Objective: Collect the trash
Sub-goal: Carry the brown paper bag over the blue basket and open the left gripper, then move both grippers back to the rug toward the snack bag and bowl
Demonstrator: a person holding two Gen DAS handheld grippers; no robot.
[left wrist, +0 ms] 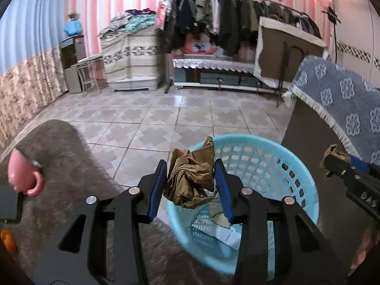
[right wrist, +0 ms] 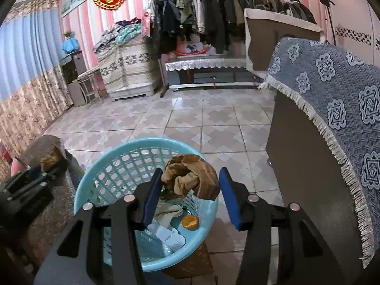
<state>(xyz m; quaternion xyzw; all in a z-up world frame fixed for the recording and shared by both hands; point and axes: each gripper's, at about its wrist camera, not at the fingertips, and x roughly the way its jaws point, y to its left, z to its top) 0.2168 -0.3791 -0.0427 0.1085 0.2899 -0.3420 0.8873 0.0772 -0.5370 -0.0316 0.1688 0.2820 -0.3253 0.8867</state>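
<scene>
A light blue perforated plastic basket (left wrist: 273, 147) stands on the floor between a brown rug and a covered cabinet; it also shows in the right wrist view (right wrist: 95, 163). My left gripper (left wrist: 191, 178) is shut on a crumpled brown paper wad (left wrist: 190, 178) over the basket's near-left rim. My right gripper (right wrist: 188, 185) holds another crumpled brown paper wad (right wrist: 190, 178) above the basket; its right pad seems slightly off the paper. Inside the basket lie white paper scraps (right wrist: 171, 237) and an orange round piece (right wrist: 190, 222). The right gripper also shows in the left view (left wrist: 332, 163).
A shaggy brown rug (left wrist: 59, 166) lies left of the basket. A dark cabinet (right wrist: 304, 178) under a blue patterned cloth (right wrist: 332, 95) stands right. A pink object (left wrist: 23, 175) sits on the rug. Tiled floor (left wrist: 154, 118) runs to a clothes rack (left wrist: 225, 19).
</scene>
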